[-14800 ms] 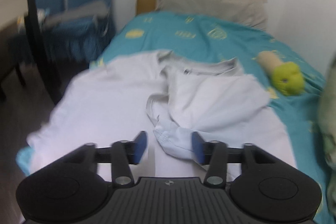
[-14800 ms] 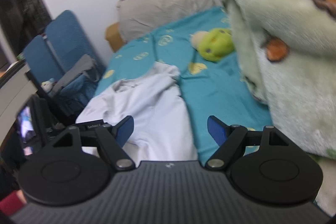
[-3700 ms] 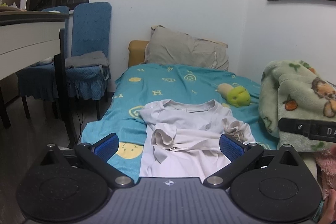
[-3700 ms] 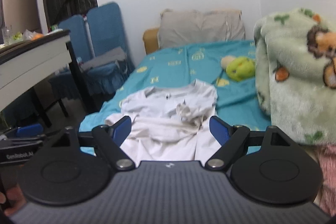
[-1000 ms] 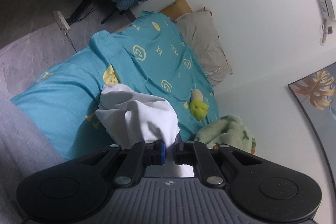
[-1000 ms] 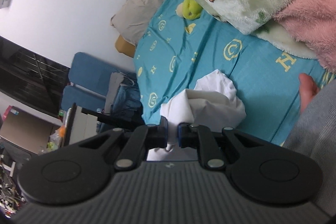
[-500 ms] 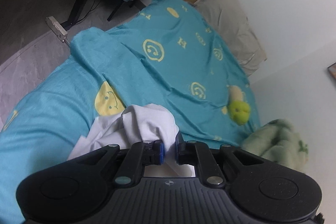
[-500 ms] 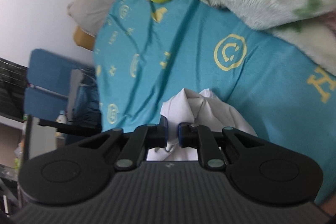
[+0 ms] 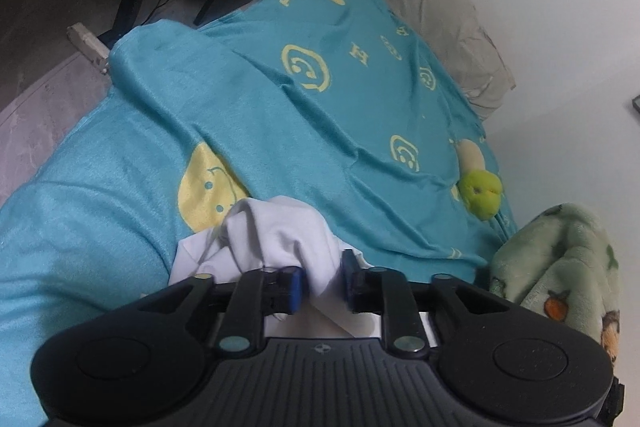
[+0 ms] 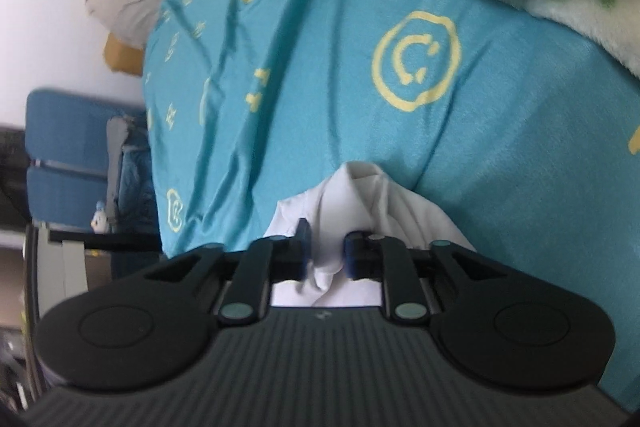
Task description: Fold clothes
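Fingers of left gripper (image 9: 322, 281) and right gripper (image 10: 325, 251) are spreading, white shirt (image 9: 276, 235) bunched loosely between, on the bed (image 9: 260, 115).

One white garment (image 9: 276, 239) lies bunched on one bed (image 9: 120, 195) under one teal sheet (image 10: 320, 87). There is one grey pillow (image 9: 436, 7) at the far end, one green plush toy (image 9: 482, 193), one fleecy green blanket (image 9: 560, 267) on the right, and two blue chairs (image 10: 60, 147).
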